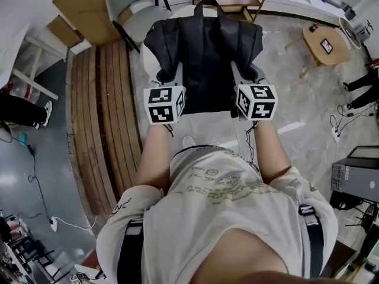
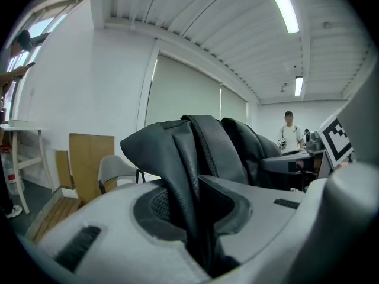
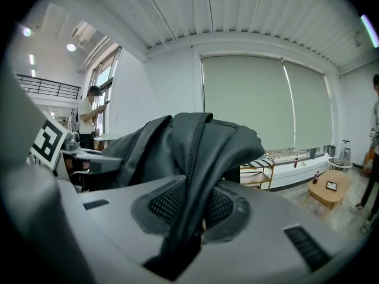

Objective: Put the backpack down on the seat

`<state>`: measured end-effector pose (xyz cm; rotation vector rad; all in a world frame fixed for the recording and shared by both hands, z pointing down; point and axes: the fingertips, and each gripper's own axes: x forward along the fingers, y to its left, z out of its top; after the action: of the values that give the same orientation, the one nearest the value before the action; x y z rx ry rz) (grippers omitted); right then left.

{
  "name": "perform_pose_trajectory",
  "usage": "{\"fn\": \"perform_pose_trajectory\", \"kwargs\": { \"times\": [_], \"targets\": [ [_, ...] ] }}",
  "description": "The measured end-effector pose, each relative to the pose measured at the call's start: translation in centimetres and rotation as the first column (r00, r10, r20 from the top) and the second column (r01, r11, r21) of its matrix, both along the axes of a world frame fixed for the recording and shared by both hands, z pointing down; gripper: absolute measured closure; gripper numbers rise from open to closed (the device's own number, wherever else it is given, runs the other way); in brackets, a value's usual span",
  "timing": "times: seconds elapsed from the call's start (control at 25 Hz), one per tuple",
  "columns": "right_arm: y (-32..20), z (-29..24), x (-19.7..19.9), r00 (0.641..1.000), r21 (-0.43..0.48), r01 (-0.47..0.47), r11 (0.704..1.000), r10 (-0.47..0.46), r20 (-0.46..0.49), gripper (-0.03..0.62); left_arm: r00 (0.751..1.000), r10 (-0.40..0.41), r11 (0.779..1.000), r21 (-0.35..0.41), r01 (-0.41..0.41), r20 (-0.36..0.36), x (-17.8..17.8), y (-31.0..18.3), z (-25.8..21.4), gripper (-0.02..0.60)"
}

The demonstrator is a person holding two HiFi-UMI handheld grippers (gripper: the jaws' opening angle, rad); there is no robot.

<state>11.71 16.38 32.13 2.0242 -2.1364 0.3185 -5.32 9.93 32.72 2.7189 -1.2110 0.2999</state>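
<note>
Our shirt (image 1: 225,200) fills the lower frame. Ahead we count two grippers: the left gripper (image 1: 167,78) and the right gripper (image 1: 249,76) each clamp a fold of the one black backpack (image 1: 204,52), held up between them. One grey chair (image 1: 125,5) stands just beyond its upper left corner, and one small wooden table (image 1: 323,43) stands well apart at right. Wooden planks (image 1: 106,129) border the left, and pale floor (image 1: 296,99) lies open at right.
</note>
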Motion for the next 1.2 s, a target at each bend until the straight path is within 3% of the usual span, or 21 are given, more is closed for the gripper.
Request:
{"fn": "perform_pose_trajectory", "kwargs": {
  "times": [0.4, 0.68, 1.2],
  "targets": [
    [-4.0, 1.7, -1.6, 1.000, -0.062, -0.027, 0.998, 0.027, 0.003, 0.511, 0.999, 0.034, 0.998, -0.059, -0.035, -0.002, -1.3, -4.7, 2.0, 0.506],
    [-7.4, 3.0, -0.4, 1.000, -0.071, -0.016, 0.997, 0.017, 0.016, 0.511, 0.999, 0.028, 0.997, -0.070, -0.027, 0.019, -0.3, -7.8, 3.1, 0.506],
    [-19.9, 5.6, 2.6, 0.995, -0.089, 0.067, 0.994, -0.061, 0.074, 0.511, 0.997, -0.028, 0.995, -0.094, 0.034, 0.068, 2.5, -19.5, 5.1, 0.506]
  ]
}}
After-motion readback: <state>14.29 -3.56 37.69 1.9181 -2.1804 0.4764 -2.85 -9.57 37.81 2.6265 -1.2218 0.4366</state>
